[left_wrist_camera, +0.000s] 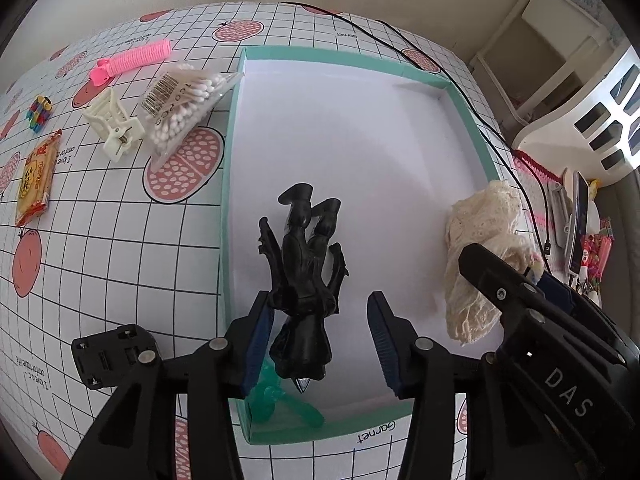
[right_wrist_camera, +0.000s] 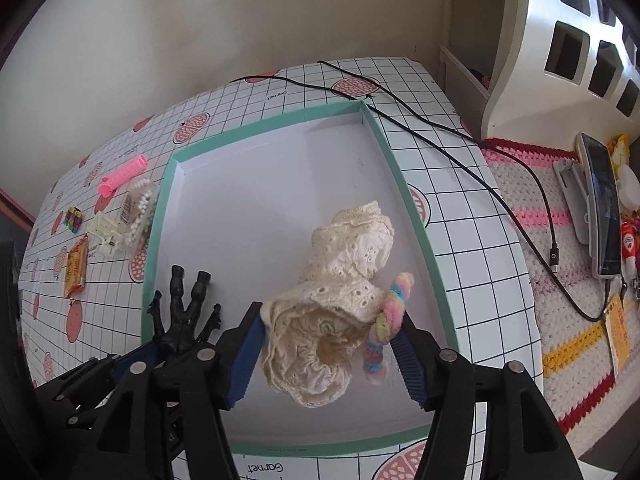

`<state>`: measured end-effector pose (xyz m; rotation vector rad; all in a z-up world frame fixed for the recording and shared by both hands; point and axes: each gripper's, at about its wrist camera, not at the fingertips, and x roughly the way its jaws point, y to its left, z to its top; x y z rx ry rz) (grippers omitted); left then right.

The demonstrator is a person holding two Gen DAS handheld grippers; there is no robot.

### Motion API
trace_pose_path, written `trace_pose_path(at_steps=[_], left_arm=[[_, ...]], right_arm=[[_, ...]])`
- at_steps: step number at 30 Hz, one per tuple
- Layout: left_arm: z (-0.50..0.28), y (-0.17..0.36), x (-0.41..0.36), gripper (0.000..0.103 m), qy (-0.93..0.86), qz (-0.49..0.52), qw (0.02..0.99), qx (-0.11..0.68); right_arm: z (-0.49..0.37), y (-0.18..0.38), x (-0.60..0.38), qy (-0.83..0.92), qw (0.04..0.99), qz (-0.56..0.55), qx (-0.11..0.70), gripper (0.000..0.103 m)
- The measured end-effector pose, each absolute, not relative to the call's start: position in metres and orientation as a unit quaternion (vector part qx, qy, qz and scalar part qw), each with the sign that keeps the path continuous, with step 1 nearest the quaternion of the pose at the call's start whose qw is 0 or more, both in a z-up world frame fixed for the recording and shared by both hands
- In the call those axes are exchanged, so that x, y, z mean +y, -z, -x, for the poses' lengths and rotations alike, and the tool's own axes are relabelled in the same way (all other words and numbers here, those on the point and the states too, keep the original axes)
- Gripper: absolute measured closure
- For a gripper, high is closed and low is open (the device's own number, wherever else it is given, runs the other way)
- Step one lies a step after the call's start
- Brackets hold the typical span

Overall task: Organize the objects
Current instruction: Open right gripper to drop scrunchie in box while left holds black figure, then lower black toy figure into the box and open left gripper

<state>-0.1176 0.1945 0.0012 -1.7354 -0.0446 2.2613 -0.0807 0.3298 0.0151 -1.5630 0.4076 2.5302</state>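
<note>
Left wrist view: my left tool point(left_wrist_camera: 320, 336) wide, black claw clip point(left_wrist_camera: 306, 276) touching one pad only, resting in teal tray point(left_wrist_camera: 226, 216). Right tool point(right_wrist_camera: 332, 354) pinches cream scrunchie point(right_wrist_camera: 336, 312) plus pastel tie point(right_wrist_camera: 386, 324) over tray. Worktop point(left_wrist_camera: 120, 240) at 10 o'clock: cotton swabs point(left_wrist_camera: 184, 108), white clip point(left_wrist_camera: 116, 124), pink curler point(left_wrist_camera: 134, 58), snack point(left_wrist_camera: 36, 178) left.

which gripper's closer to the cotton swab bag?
Left. The left gripper sits by the tray's left wall nearest the cotton swab bag; the right gripper is farther right.

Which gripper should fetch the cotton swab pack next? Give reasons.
Left. The cotton swab pack lies outside the box's left wall, on the left gripper's side; its jaws stand open. The right gripper straddles the lace cloth.
</note>
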Motion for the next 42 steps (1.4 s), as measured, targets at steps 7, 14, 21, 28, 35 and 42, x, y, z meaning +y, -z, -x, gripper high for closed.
trace_pose_path(at_steps=[7, 14, 21, 28, 35, 42], left_arm=[[0.115, -0.008, 0.192, 0.052, -0.791, 0.594, 0.143, -0.021], [0.113, -0.012, 0.177, 0.052, -0.796, 0.589, 0.14, -0.031], [0.12, -0.016, 0.17, 0.052, -0.796, 0.589, 0.135, -0.036], [0.122, -0.016, 0.165, 0.052, -0.796, 0.589, 0.132, -0.046], [0.124, -0.016, 0.163, 0.052, -0.796, 0.589, 0.13, -0.051], [0.126, -0.015, 0.162, 0.052, -0.798, 0.587, 0.125, -0.057]], right_arm=[[0.079, -0.021, 0.329, -0.846, 0.064, 0.51, 0.143, 0.029], [0.077, -0.023, 0.332, -0.849, 0.063, 0.502, 0.153, 0.018], [0.076, -0.023, 0.332, -0.85, 0.061, 0.498, 0.159, 0.01], [0.075, -0.024, 0.333, -0.852, 0.055, 0.493, 0.166, 0.001], [0.077, -0.019, 0.336, -0.835, 0.071, 0.515, 0.179, 0.0], [0.074, -0.006, 0.35, -0.816, 0.09, 0.537, 0.195, 0.0]])
